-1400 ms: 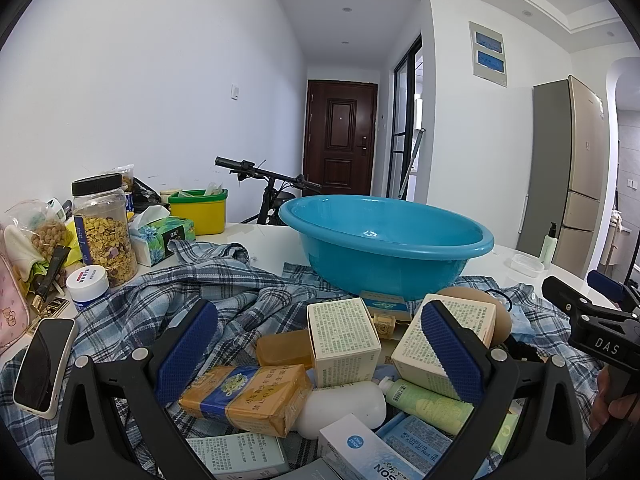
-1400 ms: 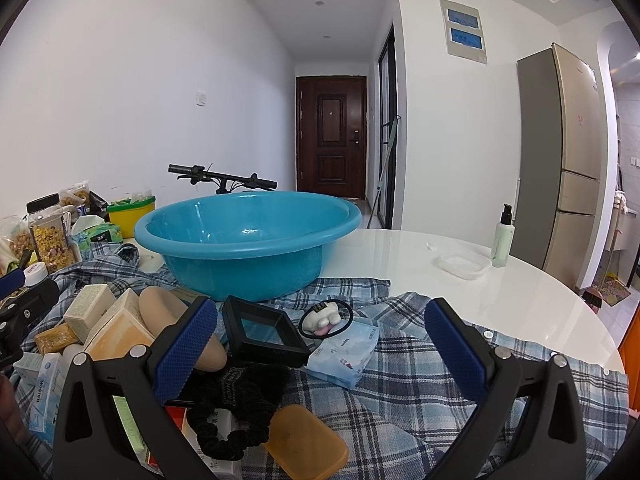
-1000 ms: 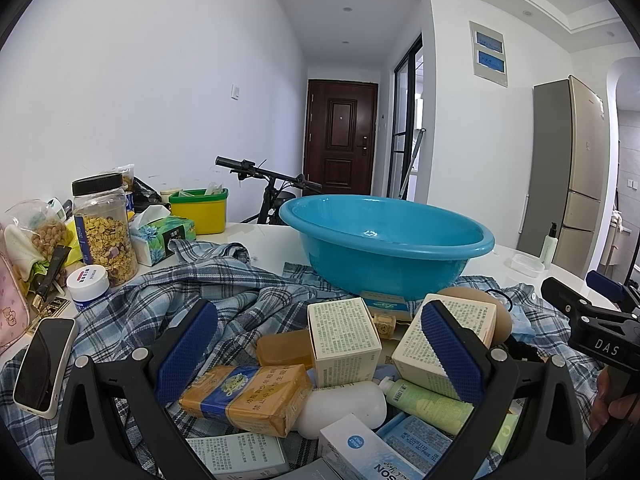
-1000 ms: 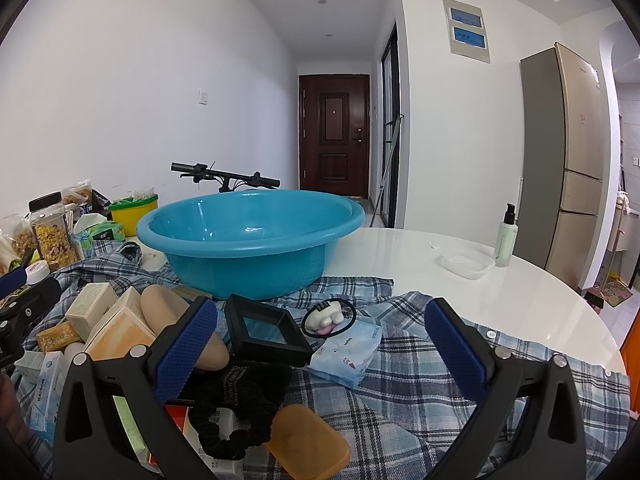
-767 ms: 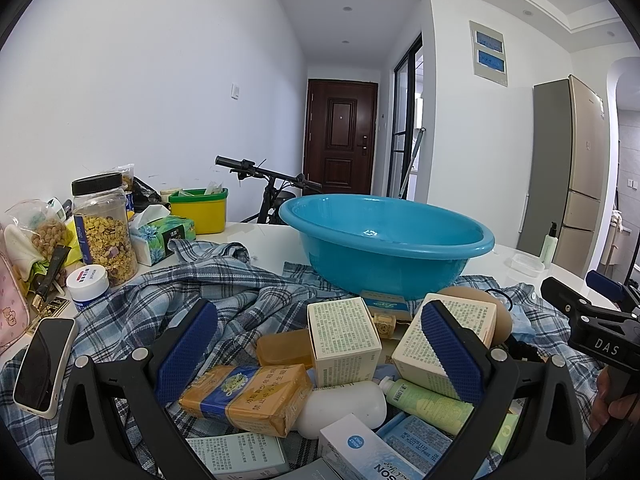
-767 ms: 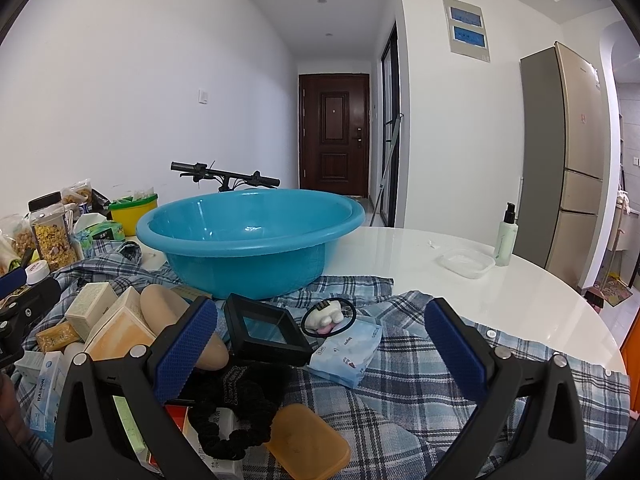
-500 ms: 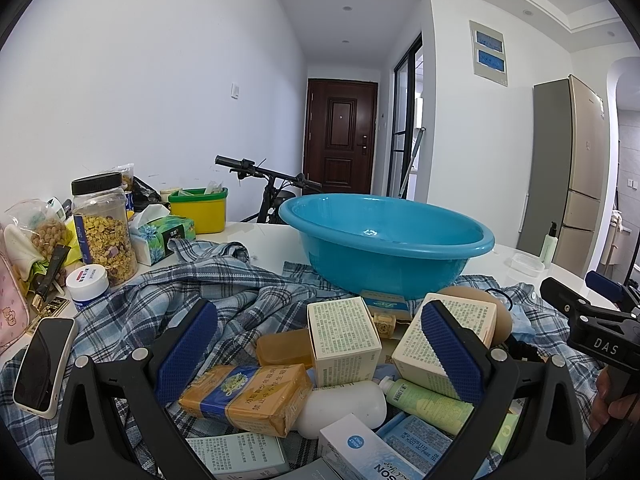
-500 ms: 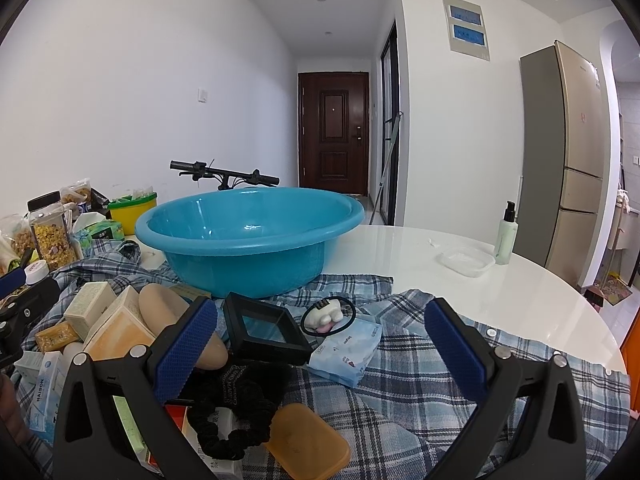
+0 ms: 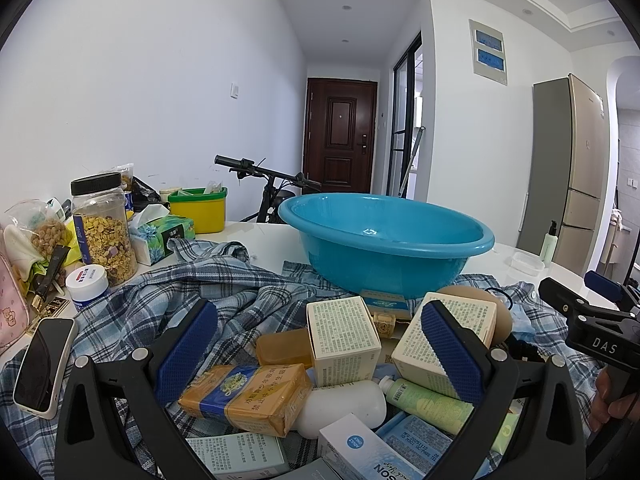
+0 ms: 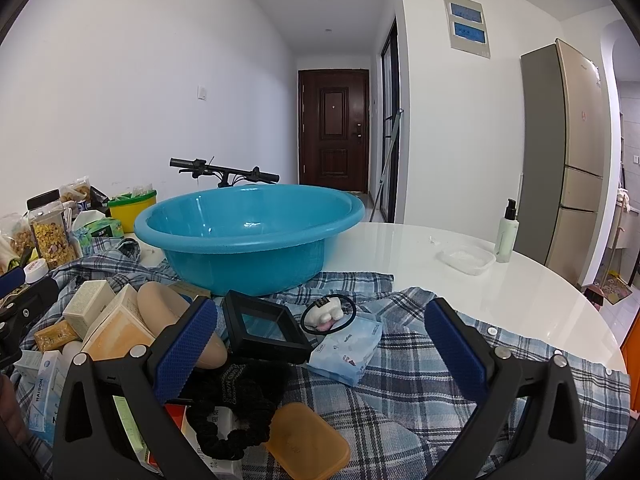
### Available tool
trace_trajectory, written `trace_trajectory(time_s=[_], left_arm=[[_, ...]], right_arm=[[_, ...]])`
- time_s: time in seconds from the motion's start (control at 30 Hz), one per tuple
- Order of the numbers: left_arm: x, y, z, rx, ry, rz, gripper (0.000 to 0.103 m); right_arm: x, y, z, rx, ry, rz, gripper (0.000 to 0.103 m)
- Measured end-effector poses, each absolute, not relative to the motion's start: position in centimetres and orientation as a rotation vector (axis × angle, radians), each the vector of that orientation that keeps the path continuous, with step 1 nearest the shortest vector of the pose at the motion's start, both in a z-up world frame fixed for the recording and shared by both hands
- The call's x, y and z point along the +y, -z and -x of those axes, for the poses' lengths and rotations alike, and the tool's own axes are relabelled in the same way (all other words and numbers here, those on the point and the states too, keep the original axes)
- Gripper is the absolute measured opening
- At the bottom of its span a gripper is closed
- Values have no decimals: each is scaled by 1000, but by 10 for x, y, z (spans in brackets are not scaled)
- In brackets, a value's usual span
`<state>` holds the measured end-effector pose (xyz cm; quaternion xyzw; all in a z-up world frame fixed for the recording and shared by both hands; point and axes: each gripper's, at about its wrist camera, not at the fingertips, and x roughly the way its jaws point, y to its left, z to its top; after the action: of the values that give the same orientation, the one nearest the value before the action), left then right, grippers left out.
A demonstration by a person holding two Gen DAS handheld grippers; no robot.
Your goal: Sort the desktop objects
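A blue plastic basin point(image 9: 384, 240) point(image 10: 248, 236) stands on a plaid cloth point(image 9: 160, 300) point(image 10: 420, 380) on a white table. My left gripper point(image 9: 318, 348) is open and empty above a heap of boxes: a cream carton point(image 9: 342, 336), a yellow-and-blue soap bar point(image 9: 248, 398), a white bottle point(image 9: 340, 406), a green tube point(image 9: 428, 402). My right gripper point(image 10: 316, 344) is open and empty above a black square case point(image 10: 264, 332), a blue tissue pack point(image 10: 348, 348), a black hair tie with a white charm point(image 10: 326, 314), a black scrunchie point(image 10: 236, 412) and an orange soap case point(image 10: 306, 438).
At the left stand a cereal jar point(image 9: 105, 228), a white tub point(image 9: 87, 286), a tissue box point(image 9: 160, 236), a yellow bin point(image 9: 198, 208) and a phone point(image 9: 44, 366). At the right, a pump bottle point(image 10: 506, 232) and a clear lidded box point(image 10: 466, 260) sit on the bare table point(image 10: 440, 280).
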<state>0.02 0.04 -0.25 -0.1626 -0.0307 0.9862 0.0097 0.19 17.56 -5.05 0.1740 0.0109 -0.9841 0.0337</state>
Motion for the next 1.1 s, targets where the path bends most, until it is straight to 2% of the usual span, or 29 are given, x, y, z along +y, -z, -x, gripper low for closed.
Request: trace_trajectory(time_s=[0.7,0.93,1.03,1.1], left_arm=[[-3,4,1,-103,-3102,514,103],[-8,6,8,-148,-3095,614,103],[-13,9,15,-211,-3056,724,103],[-10,9,18,-190,-3045,766,103]], right_arm=[[174,48,0,43,3020,-555,103],[173,46,-2,65,2994,-548,103],[168,47,3,125,2989,-620,103],[170,45,5,95,2963,-656,103]])
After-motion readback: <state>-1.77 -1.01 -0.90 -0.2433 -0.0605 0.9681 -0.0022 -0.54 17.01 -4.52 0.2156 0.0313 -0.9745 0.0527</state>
